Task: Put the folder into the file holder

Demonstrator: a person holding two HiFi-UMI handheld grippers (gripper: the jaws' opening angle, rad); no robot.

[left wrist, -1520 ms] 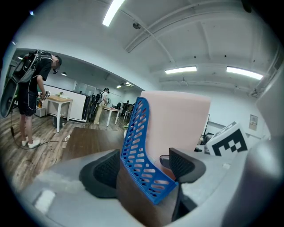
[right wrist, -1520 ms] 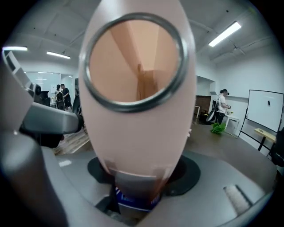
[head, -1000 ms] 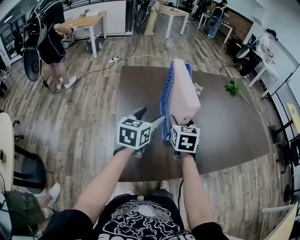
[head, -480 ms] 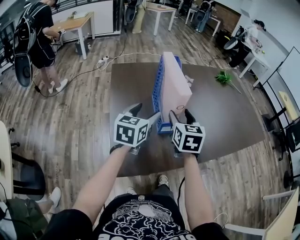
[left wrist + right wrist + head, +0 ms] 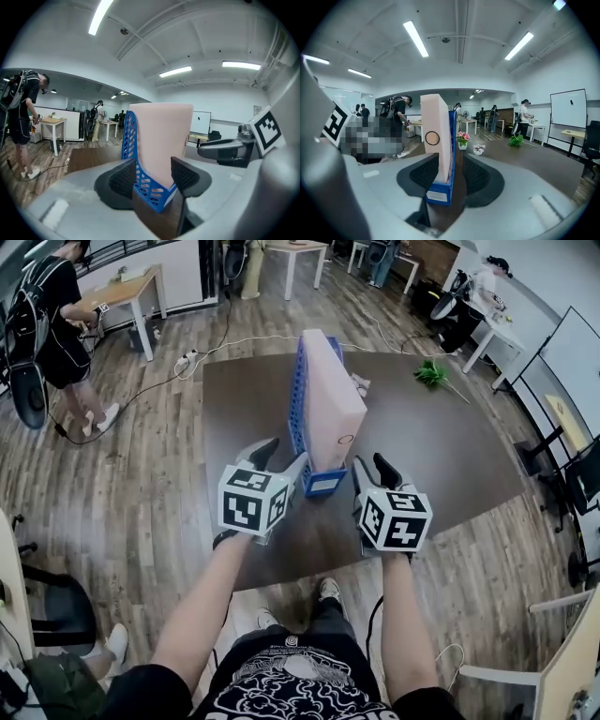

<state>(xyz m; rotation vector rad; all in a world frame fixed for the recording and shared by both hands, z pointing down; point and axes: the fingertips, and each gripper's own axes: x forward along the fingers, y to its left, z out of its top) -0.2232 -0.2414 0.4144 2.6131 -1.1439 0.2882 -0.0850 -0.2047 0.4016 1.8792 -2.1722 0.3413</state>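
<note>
- Folder (image 5: 330,399), in the head view, stands upright inside the holder (image 5: 297,404), against its blue lattice wall, so the job looks done to me. The left gripper (image 5: 283,457) sits just beside the holder's near end, on its left. The right gripper (image 5: 373,467) is near that same end, on its right. Neither seems to touch it. The danger I see is the left gripper's inner finger. It is so close to the holder's near corner that a careless swing would nudge the holder along the table (image 5: 450,465) or rock it.
- Left gripper view: the jaws are half apart, having just been closing, and the pads are bare. The holder's near end lines up with the gap but lies beyond the pads, so nothing is gripped. The folder rises well above the holder's low front, so I'd guess a shove there could tip the tall pair sideways.
- Right gripper view: the jaws are narrower, have also just been closing, and are empty. The holder's labelled end shows through the gap, apart from the pads. Pushed forward now, that narrow gap would likely butt the holder's end rather than straddle it. A small flower pot (image 5: 462,140) stands beyond the holder, to its right, and could be struck if the holder slid.
</note>
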